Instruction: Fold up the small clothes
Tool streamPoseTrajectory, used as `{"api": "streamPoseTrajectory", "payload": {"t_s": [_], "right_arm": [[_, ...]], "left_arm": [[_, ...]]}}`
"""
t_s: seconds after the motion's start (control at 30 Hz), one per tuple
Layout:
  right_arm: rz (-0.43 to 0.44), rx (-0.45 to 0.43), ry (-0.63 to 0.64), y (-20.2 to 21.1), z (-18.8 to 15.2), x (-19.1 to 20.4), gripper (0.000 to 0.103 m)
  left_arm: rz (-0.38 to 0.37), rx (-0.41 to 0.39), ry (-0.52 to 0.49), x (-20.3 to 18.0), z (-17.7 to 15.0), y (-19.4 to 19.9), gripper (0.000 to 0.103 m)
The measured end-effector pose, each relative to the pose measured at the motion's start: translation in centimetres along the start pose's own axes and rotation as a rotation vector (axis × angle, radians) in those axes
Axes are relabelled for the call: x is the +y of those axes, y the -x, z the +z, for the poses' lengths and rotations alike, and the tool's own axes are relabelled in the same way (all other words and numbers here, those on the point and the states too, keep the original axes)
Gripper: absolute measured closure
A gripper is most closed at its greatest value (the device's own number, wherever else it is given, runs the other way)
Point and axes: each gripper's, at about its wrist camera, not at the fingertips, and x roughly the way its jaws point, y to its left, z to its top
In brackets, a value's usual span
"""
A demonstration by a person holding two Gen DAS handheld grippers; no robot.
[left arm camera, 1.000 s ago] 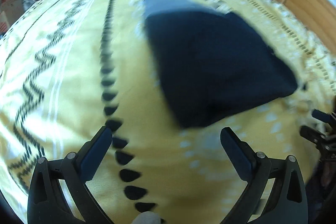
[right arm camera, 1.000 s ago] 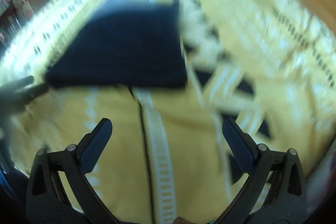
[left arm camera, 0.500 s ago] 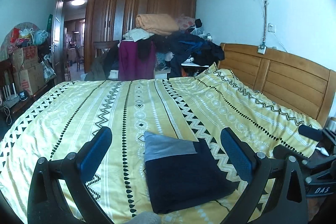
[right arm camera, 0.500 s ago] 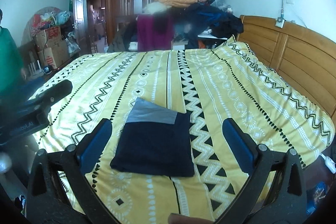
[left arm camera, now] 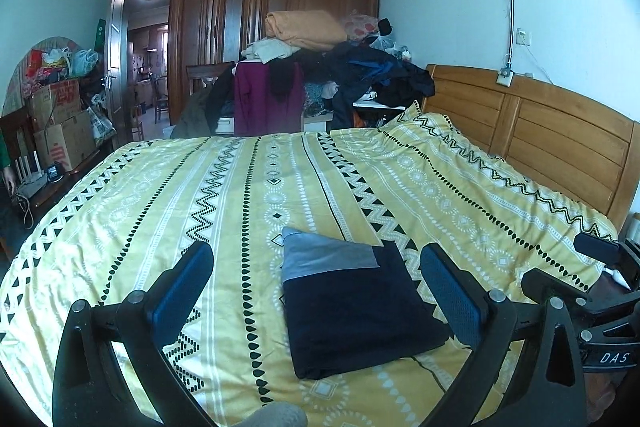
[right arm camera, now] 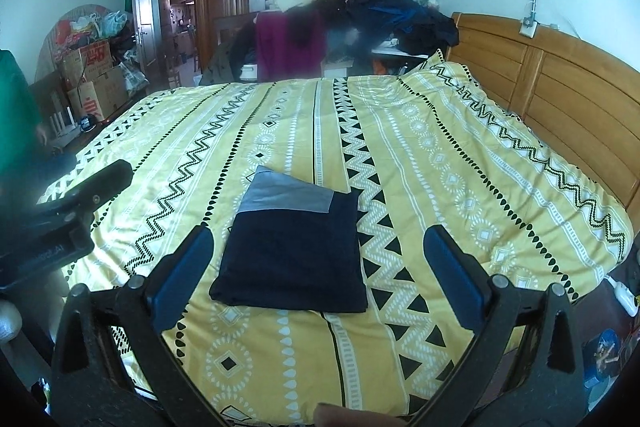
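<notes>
The folding of this piece looks finished: the navy garment (right arm camera: 294,255) lies as a flat, squared packet near the front edge of the bed, on the yellow patterned duvet (right arm camera: 440,163), with a grey band (right arm camera: 288,197) showing along its far edge. Its sides look tidy and nothing trails out from under it, so the step in hand appears to be the pause after the last fold. The next move, judged from this, would be either to carry the packet aside or to bring another small item to the bed; no other unfolded small garment lies on the duvet, only the heap of clothes (left arm camera: 340,67) piled beyond the far side of the bed.

Both tools are held back and above the bed, clear of the cloth. The left gripper (left arm camera: 316,291) has its blue-padded fingers spread wide, with nothing between them and nothing touched. The right gripper (right arm camera: 318,267) is spread just as wide and equally empty; the packet appears framed between its fingers but lies well beyond them on the duvet. Each tool shows at the edge of the other's view.
</notes>
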Motion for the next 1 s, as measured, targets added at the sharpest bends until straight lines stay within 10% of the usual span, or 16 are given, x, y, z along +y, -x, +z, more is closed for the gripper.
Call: {"api": "streamPoseTrajectory", "payload": {"t_s": [1.0], "right_arm": [[0.025,0.059,-0.007,-1.2,-1.2,0.5,0.0]], "left_arm": [[0.016,0.048,-0.029,-0.5,-1.2,-1.1,0.0]]}}
